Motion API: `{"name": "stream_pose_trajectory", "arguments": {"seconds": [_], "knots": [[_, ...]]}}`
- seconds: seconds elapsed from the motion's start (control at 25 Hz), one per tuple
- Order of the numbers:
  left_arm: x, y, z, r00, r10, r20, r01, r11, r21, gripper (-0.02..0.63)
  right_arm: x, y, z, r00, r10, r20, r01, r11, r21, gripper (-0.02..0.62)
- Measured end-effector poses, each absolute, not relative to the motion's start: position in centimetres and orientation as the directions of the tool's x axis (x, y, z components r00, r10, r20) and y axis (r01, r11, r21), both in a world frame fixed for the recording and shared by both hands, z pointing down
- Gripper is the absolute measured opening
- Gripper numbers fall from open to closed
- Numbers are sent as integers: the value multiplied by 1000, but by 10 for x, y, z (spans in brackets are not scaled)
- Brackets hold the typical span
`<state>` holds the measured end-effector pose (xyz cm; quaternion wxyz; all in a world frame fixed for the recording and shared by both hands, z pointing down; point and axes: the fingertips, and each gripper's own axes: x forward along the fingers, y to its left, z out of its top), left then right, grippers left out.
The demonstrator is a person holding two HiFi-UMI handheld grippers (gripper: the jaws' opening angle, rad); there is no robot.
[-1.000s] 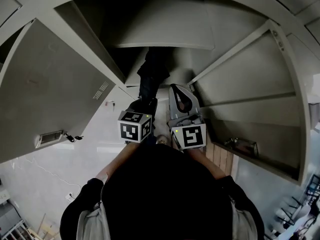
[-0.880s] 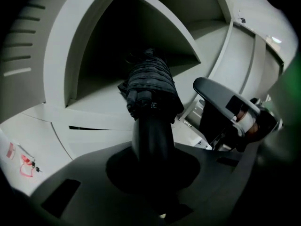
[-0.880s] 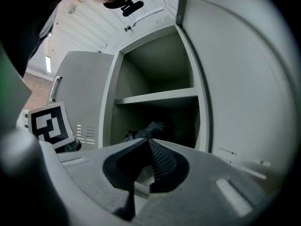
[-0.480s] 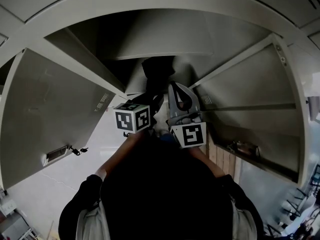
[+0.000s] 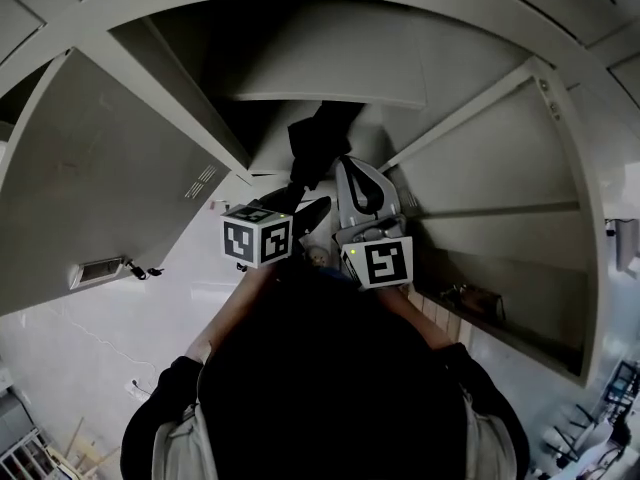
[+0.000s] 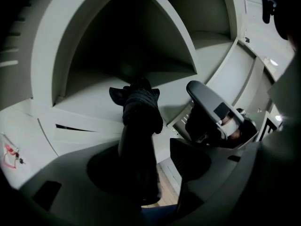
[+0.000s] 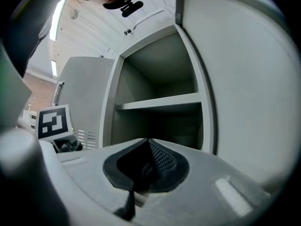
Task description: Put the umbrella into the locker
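A folded black umbrella (image 5: 316, 146) leans with its top end over the sill of the open locker compartment (image 5: 330, 63). Its lower end still runs down between the jaws of my left gripper (image 5: 300, 208). Those jaws have just been opening and now stand wide. In the left gripper view the umbrella (image 6: 139, 119) lies along the left jaw of the left gripper (image 6: 150, 161), clear of the right jaw. My right gripper (image 5: 350, 171) is shut and empty, level beside the umbrella; its tips (image 7: 148, 142) point at the compartment's shelf (image 7: 160, 101).
The locker's grey door (image 5: 110, 183) hangs open at the left, with keys (image 5: 135, 271) at its lock. Another open door (image 5: 500, 158) stands at the right. The right gripper (image 6: 214, 112) shows close beside the umbrella in the left gripper view.
The left jaws have spread apart from the umbrella. The umbrella's top has tipped to the right, further into the compartment. The right gripper has hardly moved.
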<state>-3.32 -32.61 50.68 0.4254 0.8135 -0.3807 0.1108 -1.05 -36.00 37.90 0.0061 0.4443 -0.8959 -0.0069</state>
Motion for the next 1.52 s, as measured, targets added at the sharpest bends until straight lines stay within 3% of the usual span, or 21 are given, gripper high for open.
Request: {"name": "stream_pose_trajectory", "arguments": {"seconds": [0.56,0.96,1.0,1.04,1.08,1.32,1.52], "knots": [[-57,-315,507,590,-618,520,-790,-307,531,265,-26,-351,388,-676,-737,15,-737,676,32,2],[-121,-278,464,497,-796,346,-836,-333,436,259,-37,-343,388,-697,-717,4,-716,696,42,2],[-127,-272,462,489,-804,338,-842,-334,423,212,-39,-342,387,-700,-714,1,-713,699,43,2],[-131,-266,460,493,-805,331,-842,-346,414,85,-41,-341,387,-703,-711,-1,-710,702,44,3],[-132,-260,458,510,-795,328,-836,-369,407,18,-43,-340,387,-707,-708,-2,-707,706,45,2],[-104,-247,477,598,-686,415,-801,-500,329,8,-48,-333,384,-716,-698,-8,-698,715,43,3],[-82,-259,482,644,-650,404,-765,-545,344,6,-36,-332,385,-694,-719,6,-718,694,58,2]]}}
